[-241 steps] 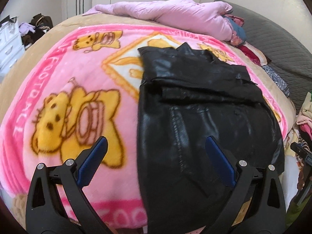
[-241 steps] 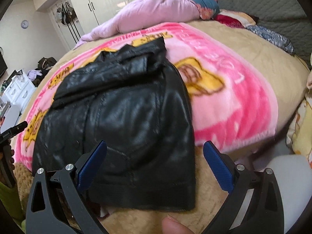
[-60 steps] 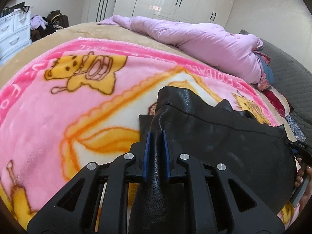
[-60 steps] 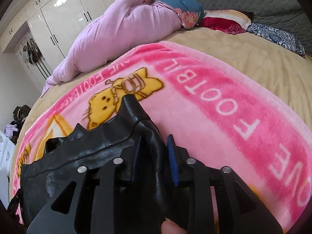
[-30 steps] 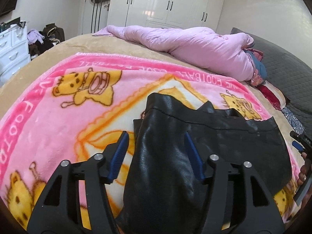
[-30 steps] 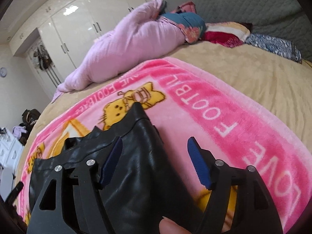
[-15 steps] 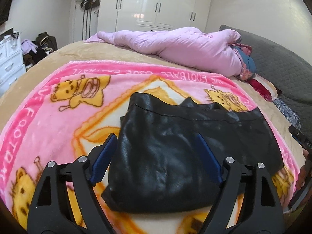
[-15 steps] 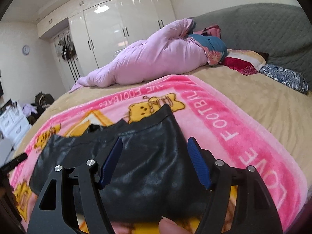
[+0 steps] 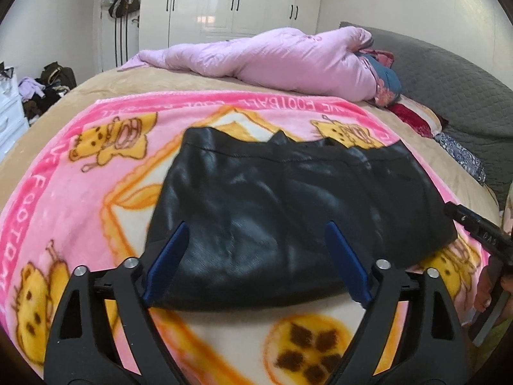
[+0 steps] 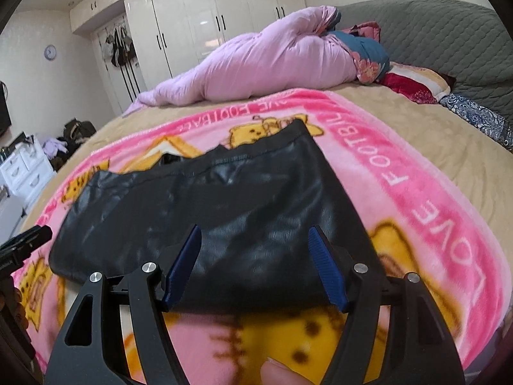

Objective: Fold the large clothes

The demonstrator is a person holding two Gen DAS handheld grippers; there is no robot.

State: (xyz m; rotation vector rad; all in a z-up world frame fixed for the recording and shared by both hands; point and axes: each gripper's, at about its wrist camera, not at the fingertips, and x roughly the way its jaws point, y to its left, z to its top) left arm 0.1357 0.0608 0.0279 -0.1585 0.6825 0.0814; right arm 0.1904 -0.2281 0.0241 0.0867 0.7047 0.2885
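jacket [image 9: 288, 211] folded, mid-blanket [image 9: 80, 192] | pink margin all round

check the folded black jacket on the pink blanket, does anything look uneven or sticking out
Slightly. On the black leather jacket, pointed bits of the layer beneath poke up past the far top edge near the middle, so the layers do not line up there. Otherwise it lies flat on the pink cartoon blanket, with nothing spilled or damaged.
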